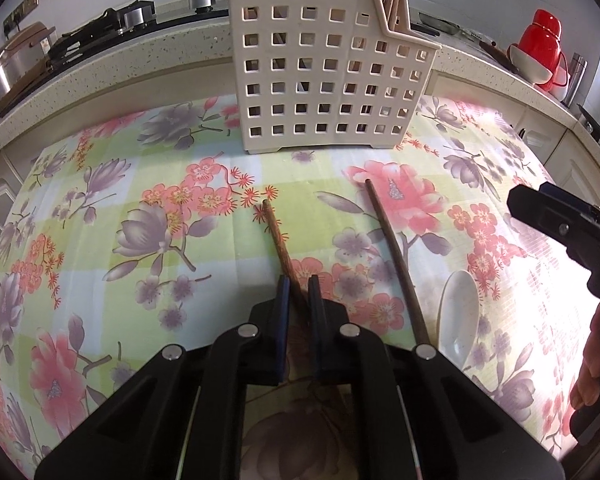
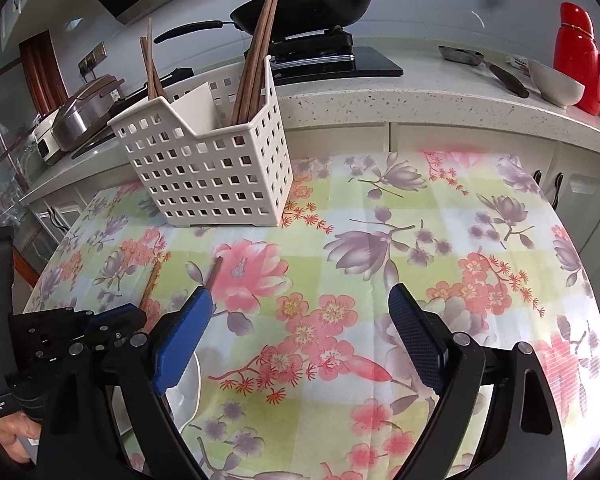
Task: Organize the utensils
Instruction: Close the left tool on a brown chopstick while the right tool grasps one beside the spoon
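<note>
Two brown wooden chopsticks lie on the flowered tablecloth. My left gripper [image 1: 298,292] is shut on the near end of the left chopstick [image 1: 276,232], whose far tip points toward the caddy. The second chopstick [image 1: 392,252] lies free just to its right, with a white spoon [image 1: 458,312] beside it. The cream perforated utensil caddy [image 1: 320,64] stands at the table's far edge; several chopsticks [image 2: 260,52] stand in it. My right gripper [image 2: 300,304] hovers open over bare cloth, holding nothing. In the right wrist view its left finger hides part of the spoon [image 2: 190,384].
Behind the table runs a speckled counter [image 2: 380,100] with a gas stove and black wok [image 2: 304,0], a rice cooker [image 2: 80,120] on the left, and a red thermos [image 2: 576,48] and a white bowl [image 2: 556,84] on the right. Cabinet doors sit below.
</note>
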`<act>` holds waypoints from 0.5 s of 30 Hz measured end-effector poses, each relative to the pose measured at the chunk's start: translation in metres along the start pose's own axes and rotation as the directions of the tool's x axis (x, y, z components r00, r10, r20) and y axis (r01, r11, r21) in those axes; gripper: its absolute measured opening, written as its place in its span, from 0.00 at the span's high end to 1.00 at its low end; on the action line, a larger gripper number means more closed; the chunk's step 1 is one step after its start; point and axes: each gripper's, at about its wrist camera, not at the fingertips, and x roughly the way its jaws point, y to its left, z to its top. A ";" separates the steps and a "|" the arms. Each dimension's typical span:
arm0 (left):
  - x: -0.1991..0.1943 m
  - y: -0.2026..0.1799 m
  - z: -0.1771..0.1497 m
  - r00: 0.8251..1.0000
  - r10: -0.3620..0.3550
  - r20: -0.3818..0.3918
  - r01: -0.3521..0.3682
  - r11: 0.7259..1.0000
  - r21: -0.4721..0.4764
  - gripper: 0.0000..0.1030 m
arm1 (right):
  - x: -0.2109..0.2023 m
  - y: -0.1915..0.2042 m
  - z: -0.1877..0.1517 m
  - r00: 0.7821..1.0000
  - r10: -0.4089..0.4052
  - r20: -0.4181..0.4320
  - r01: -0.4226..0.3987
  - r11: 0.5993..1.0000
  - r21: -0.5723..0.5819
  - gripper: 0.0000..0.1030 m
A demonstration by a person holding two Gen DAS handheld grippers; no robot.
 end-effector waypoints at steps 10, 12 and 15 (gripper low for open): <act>-0.005 0.011 0.003 0.996 -0.094 0.012 0.094 0.993 -0.073 0.93 | 0.010 0.024 -0.005 0.999 0.012 -0.041 -0.014 0.999 -0.053 0.23; -0.007 0.015 0.004 0.995 -0.095 0.021 0.097 0.992 -0.086 0.93 | 0.014 0.034 -0.006 0.998 0.022 -0.059 -0.026 0.997 -0.067 0.27; -0.013 0.022 0.006 0.994 -0.098 0.040 0.102 0.989 -0.109 0.93 | 0.019 0.045 -0.007 0.996 0.032 -0.078 -0.038 0.996 -0.079 0.33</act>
